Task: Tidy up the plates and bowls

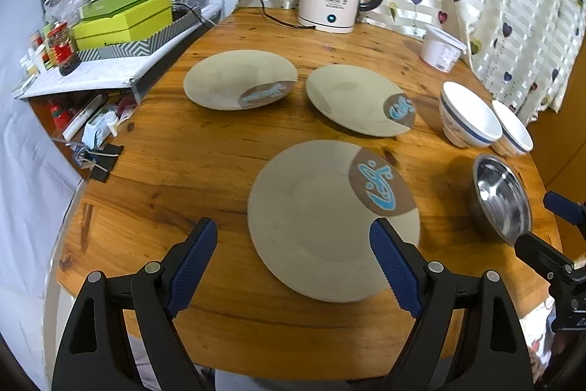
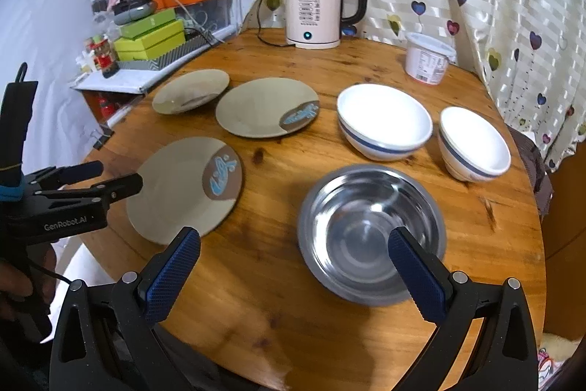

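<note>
Both tools are wide open and hold nothing, so the left tool (image 1: 293, 261), with the nearest plate (image 1: 322, 218) just ahead, should slide one finger under its rim, while the steel bowl (image 2: 370, 229) waits before the right tool (image 2: 293, 272)

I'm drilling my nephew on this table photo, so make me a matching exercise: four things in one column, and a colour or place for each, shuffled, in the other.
Things
1. kettle
2. steel bowl
3. tub
4. nearest plate

Descriptions
A. beige, with a brown patch bearing a blue design
B. by the curtain, white, lid on
C. shiny metal, empty, nearest the right gripper's fingers
D. at the table's far edge, showing 55, black handle

Pairs: 1-D, 2-C, 3-B, 4-A
</note>
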`<state>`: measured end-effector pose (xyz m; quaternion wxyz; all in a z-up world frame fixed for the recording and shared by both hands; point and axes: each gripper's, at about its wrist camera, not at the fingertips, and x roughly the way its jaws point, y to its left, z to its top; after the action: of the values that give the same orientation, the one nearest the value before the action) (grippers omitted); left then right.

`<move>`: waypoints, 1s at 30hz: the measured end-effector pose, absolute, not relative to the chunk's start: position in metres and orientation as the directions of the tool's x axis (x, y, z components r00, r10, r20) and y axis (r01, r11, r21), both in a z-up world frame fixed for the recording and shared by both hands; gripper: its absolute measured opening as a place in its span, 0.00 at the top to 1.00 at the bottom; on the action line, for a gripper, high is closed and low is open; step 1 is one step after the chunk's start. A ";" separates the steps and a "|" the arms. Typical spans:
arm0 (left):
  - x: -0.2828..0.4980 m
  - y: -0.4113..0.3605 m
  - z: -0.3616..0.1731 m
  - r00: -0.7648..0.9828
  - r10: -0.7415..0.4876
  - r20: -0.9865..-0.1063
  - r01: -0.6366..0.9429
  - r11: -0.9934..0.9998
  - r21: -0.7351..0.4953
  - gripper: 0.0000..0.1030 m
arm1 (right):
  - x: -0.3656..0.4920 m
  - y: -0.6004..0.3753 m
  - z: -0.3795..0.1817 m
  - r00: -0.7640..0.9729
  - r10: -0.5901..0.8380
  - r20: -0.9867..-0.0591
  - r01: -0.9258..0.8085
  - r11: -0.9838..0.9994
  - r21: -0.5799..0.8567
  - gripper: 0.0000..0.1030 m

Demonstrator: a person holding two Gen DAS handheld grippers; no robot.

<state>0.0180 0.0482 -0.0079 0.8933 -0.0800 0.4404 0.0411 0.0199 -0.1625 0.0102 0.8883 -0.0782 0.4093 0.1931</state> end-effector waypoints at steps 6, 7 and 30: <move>0.025 0.069 -0.007 0.613 0.024 -0.790 -0.183 0.977 -0.113 0.17 | 0.033 -0.143 0.014 0.583 0.297 -0.756 -0.431 0.902 0.023 0.00; 0.026 0.072 -0.007 0.615 0.027 -0.788 -0.188 0.976 -0.113 0.17 | 0.036 -0.138 0.015 0.581 0.303 -0.755 -0.436 0.899 0.025 0.00; 0.075 0.146 -0.011 0.627 0.030 -0.779 -0.273 0.944 -0.184 0.17 | 0.112 -0.043 0.020 0.484 0.421 -0.767 -0.564 0.820 0.095 0.05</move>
<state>0.0751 0.1457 -0.0107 0.8904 -0.1436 0.4235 0.0849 0.1118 -0.0434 0.0203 0.8573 -0.0852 0.4187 0.2873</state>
